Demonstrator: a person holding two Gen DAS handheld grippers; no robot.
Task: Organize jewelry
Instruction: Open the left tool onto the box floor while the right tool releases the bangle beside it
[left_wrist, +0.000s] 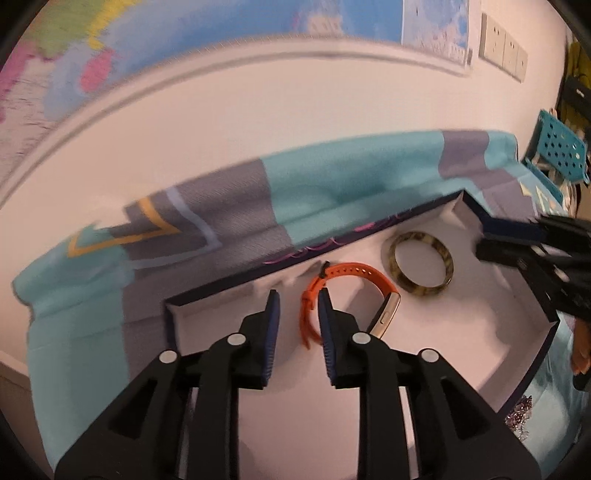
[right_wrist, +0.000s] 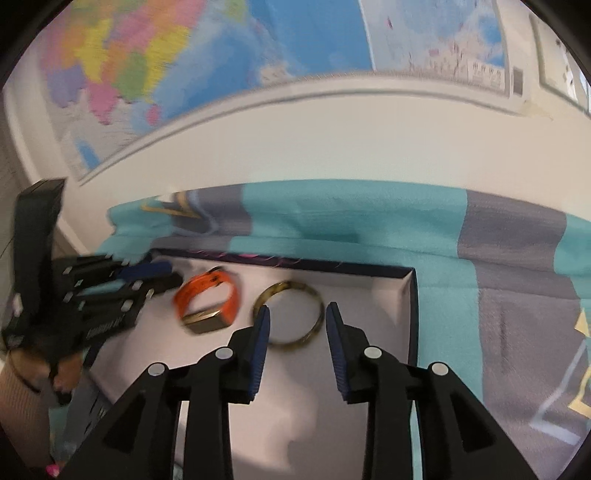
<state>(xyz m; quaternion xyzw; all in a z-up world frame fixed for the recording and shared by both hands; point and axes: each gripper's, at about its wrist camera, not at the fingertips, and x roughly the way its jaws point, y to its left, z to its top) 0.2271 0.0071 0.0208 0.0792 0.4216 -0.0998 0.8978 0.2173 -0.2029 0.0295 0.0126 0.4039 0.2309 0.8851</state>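
An open box (left_wrist: 461, 332) with a white inside and dark blue walls lies on a teal and grey cloth; it also shows in the right wrist view (right_wrist: 413, 314). Inside lie an orange watch (left_wrist: 347, 291) with a gold case and a mottled brown bangle (left_wrist: 421, 264). My left gripper (left_wrist: 298, 302) is open and empty above the box, with the watch strap just right of its right finger. My right gripper (right_wrist: 297, 314) is open and empty over the bangle (right_wrist: 290, 317), beside the watch (right_wrist: 210, 302). Each gripper shows in the other's view: the right (left_wrist: 517, 240), the left (right_wrist: 147, 277).
The cloth (left_wrist: 332, 184) covers the table against a white wall with a world map (right_wrist: 147, 55). A teal perforated basket (left_wrist: 557, 147) stands at the far right. A small sparkly piece (left_wrist: 519, 413) lies on the cloth outside the box's near right wall.
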